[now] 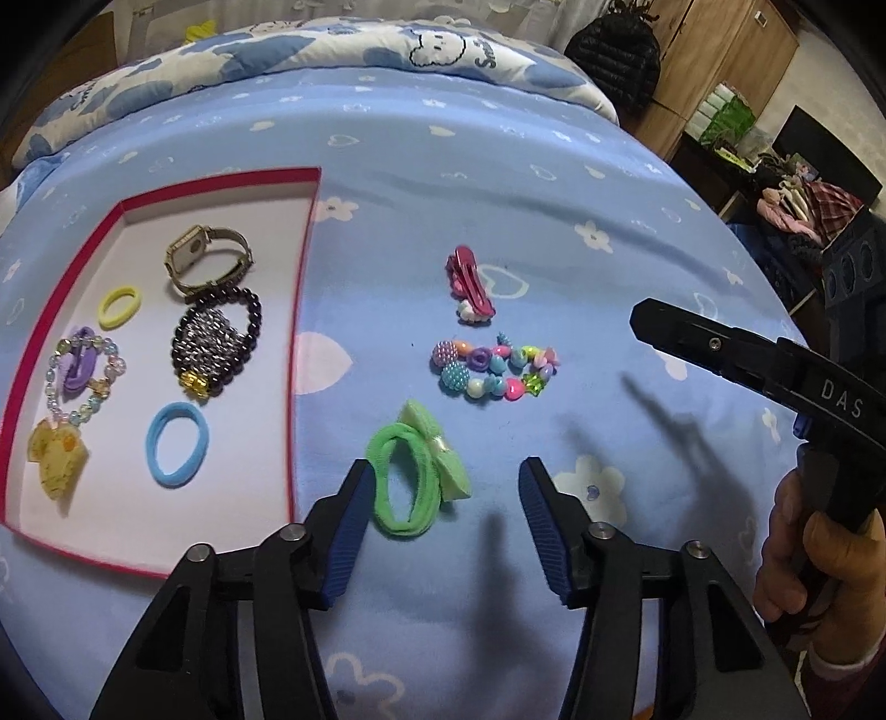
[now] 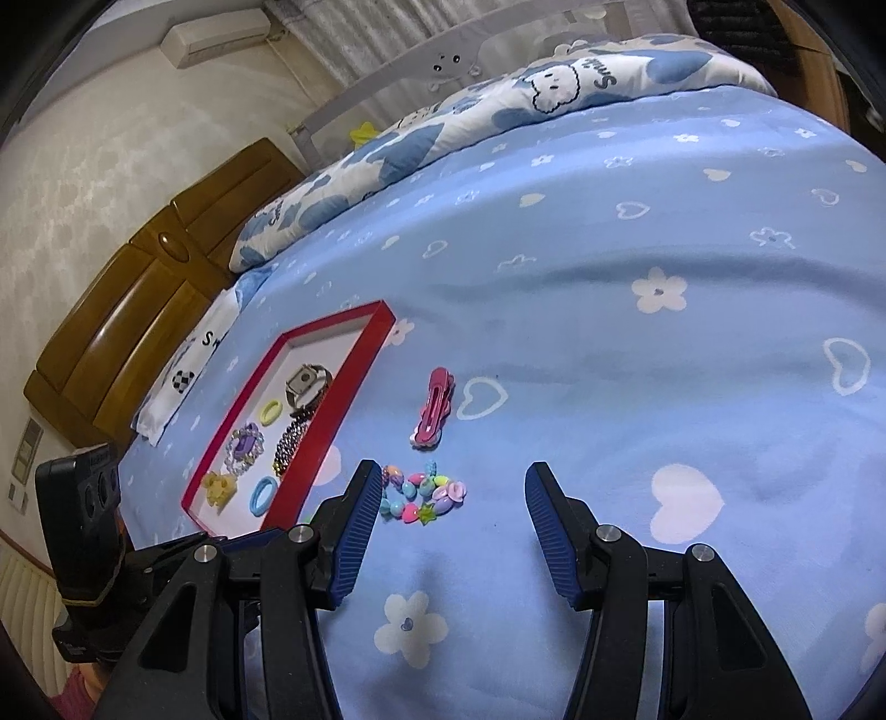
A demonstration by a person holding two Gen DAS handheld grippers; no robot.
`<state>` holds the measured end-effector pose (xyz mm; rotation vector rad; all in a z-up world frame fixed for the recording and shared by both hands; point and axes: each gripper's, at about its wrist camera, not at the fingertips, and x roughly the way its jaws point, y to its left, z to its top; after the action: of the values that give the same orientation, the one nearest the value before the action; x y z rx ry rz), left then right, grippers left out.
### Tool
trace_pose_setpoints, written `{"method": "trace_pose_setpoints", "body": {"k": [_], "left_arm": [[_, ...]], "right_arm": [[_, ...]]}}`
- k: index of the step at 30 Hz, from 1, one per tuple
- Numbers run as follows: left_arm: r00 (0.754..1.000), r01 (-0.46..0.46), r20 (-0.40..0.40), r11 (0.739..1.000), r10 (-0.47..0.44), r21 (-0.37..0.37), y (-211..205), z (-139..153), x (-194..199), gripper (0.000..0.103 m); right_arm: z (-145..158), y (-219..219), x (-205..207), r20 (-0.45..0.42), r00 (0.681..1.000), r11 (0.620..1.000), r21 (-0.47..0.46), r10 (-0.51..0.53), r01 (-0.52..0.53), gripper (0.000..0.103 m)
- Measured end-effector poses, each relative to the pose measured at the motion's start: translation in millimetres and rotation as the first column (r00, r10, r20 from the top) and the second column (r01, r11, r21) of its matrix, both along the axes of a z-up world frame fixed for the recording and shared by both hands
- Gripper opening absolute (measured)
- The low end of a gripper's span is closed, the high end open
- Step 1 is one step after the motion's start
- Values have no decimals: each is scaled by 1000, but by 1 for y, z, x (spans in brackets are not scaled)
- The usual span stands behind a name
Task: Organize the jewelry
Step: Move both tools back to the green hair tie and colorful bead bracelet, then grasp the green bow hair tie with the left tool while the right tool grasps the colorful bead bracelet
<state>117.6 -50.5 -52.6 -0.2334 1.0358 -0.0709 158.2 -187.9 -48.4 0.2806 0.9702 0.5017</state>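
Note:
A red-rimmed tray (image 1: 302,310) lies on the bed at left, holding a watch (image 1: 207,260), a dark bead bracelet (image 1: 216,343), yellow (image 1: 119,307) and blue (image 1: 177,436) hair ties, and a pastel charm bracelet (image 1: 77,382). On the sheet lie a green bow hair tie (image 1: 412,471), a colourful bead bracelet (image 1: 495,371) and a pink hair clip (image 1: 469,282). My left gripper (image 1: 446,487) is open, its left finger beside the green tie. My right gripper (image 2: 454,498) is open and empty, just short of the bead bracelet (image 2: 423,493); the clip (image 2: 434,407) lies beyond.
A folded cloud-print quilt (image 1: 332,50) lies across the far side of the bed. A wooden headboard (image 2: 138,310) stands at left in the right wrist view. A wardrobe (image 1: 714,61) and cluttered shelves (image 1: 775,160) stand beyond the bed's right edge.

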Motion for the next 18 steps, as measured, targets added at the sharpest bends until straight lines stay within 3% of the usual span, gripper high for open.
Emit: {"method": "trace_pose_setpoints", "body": {"k": [4,6,7,18], "left_arm": [[1000,7,-30,1000,-7,4,-2,-12,8,34],[1000,11,-28,1000,-11,10,-2,-14,10,17],[1000,10,-28,1000,-10,3,-2,-14,10,14],[999,-25,39,998,27,-58,17,9,-10,9]], "right_arm": [[-9,6,4,-16,1000,1000,-16,26,-26,56],[-12,9,5,-21,999,999,-24,40,-41,56],[-14,12,7,-23,998,998,-32,51,-51,56],[-33,55,15,-38,981,971,-139,191,-194,56]]}}
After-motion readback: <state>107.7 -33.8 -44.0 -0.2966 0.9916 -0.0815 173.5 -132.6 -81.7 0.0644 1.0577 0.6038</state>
